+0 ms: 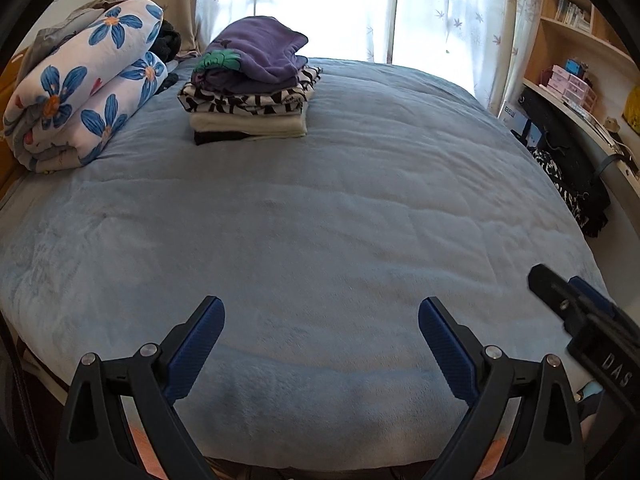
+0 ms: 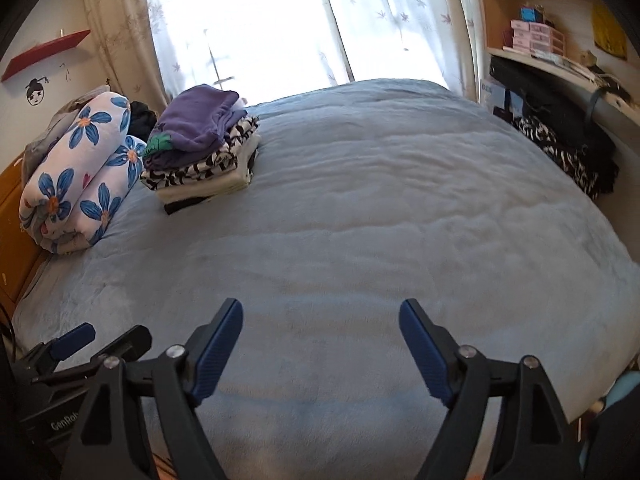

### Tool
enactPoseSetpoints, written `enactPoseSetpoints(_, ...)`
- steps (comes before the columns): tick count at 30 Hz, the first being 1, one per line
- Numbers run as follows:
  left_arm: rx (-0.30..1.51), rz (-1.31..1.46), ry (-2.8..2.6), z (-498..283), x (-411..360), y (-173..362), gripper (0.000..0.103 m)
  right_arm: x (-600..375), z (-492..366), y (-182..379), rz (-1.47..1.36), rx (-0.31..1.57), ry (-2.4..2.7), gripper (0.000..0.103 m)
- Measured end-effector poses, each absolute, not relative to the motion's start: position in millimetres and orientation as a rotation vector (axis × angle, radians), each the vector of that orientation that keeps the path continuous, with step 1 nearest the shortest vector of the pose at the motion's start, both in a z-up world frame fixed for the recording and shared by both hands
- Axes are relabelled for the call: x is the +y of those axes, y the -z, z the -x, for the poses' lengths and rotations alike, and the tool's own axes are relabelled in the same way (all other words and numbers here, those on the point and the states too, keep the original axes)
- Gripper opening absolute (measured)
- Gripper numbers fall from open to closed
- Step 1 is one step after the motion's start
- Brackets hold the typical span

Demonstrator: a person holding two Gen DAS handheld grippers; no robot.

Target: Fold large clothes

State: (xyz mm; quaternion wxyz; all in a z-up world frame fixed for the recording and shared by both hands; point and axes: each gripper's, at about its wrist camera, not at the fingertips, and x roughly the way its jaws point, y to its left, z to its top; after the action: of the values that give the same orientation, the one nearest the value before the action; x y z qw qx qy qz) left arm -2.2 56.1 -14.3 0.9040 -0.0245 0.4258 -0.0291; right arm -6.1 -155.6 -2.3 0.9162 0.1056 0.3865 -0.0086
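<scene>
Both units hover over the near edge of a bed (image 1: 320,220) covered in a pale blue blanket. The left hand-held gripper (image 1: 320,344) has its jaws set wide apart with nothing between them; only bare blanket lies ahead. The right hand-held gripper (image 2: 320,344) likewise stands spread and empty, just beside the left unit. The task items, a stack of folded clothes (image 1: 250,88), sit well ahead of both grippers and to their left, at the far side of the bed: a purple garment on top, a black-and-white patterned piece beneath, then white and black layers. Further left of the stack lies a rolled floral quilt (image 1: 80,88), blue flowers on white, just beside it. Ahead and right of the grippers, shelving (image 2: 536,40) holds small pink drawer boxes (image 2: 538,38); their contents cannot be determined.
</scene>
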Motion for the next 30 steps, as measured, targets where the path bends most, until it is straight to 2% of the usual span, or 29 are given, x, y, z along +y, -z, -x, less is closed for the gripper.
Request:
enactPoseSetpoints(7, 0.888, 0.017, 0.046, 11.1, 50.7, 32.2, 0.097, -146.1, 14.5, 22.7, -0.137, 0.808, 0.038, 0.085)
enactPoseSetpoints(30, 0.888, 0.002, 0.032, 13.7, 42.8, 36.8, 0.097, -152.0, 18.1, 26.7, -0.100, 0.805, 0.058, 0.085)
